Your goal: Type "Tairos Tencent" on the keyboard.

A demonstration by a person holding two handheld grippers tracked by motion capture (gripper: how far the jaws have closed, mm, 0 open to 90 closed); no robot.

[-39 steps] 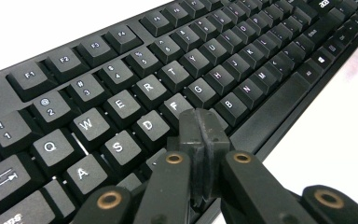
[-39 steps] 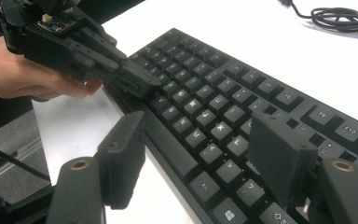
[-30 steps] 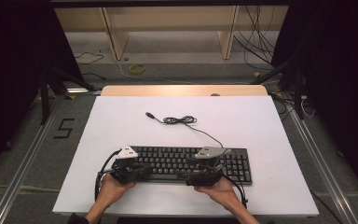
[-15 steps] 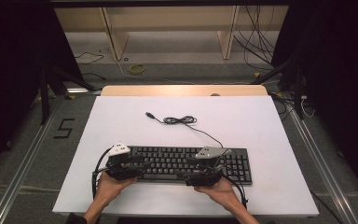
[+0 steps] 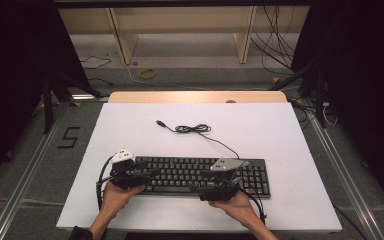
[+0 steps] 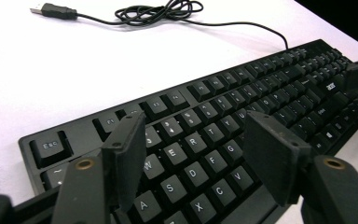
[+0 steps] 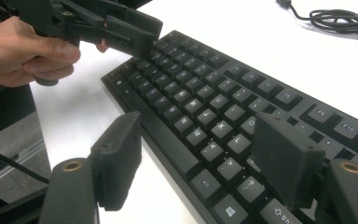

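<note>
Up close: keyboard (image 6: pixel 223 140) key legends, USB plug (image 6: pixel 51 9).

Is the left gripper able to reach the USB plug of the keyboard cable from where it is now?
Probably yes: the left gripper, its jaws just opened with nothing gripped, faces bare table before the USB plug.

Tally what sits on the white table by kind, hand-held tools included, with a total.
Keyboard: 1
Coiled USB cable running from the keyboard: 1
Hand-held tools: 2, left tool and right tool, both with jaws open over the keys
Total: 4
</note>
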